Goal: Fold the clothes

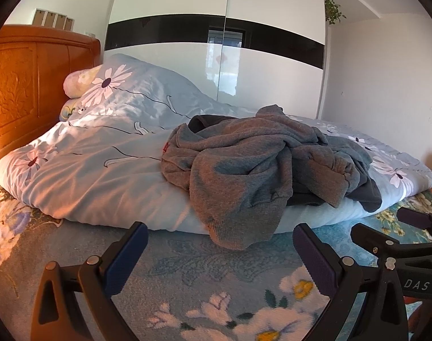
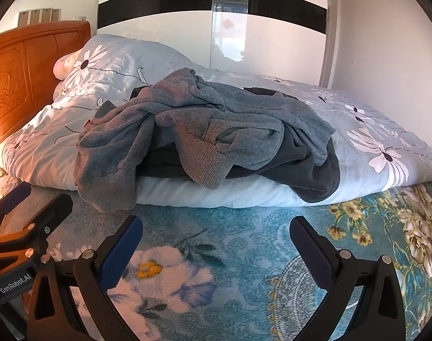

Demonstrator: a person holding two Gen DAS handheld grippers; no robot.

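Note:
A crumpled grey sweatshirt [image 1: 252, 159] lies in a heap on a folded floral quilt [image 1: 96, 164], with one cuffed sleeve [image 1: 238, 221] hanging over the quilt's near edge. A darker grey garment [image 2: 307, 167] lies under it. My left gripper [image 1: 220, 233] is open and empty, just in front of the hanging sleeve. My right gripper [image 2: 216, 227] is open and empty, a short way in front of the heap [image 2: 204, 125]. The right gripper also shows at the right edge of the left wrist view [image 1: 386, 224], and the left gripper at the left edge of the right wrist view [image 2: 28, 201].
The quilt lies on a bed with a blue floral blanket [image 2: 244, 255] under both grippers. An orange wooden headboard [image 1: 25, 85] and pillows [image 1: 79, 82] stand at the left. A glossy white wardrobe [image 1: 216, 56] is behind the bed.

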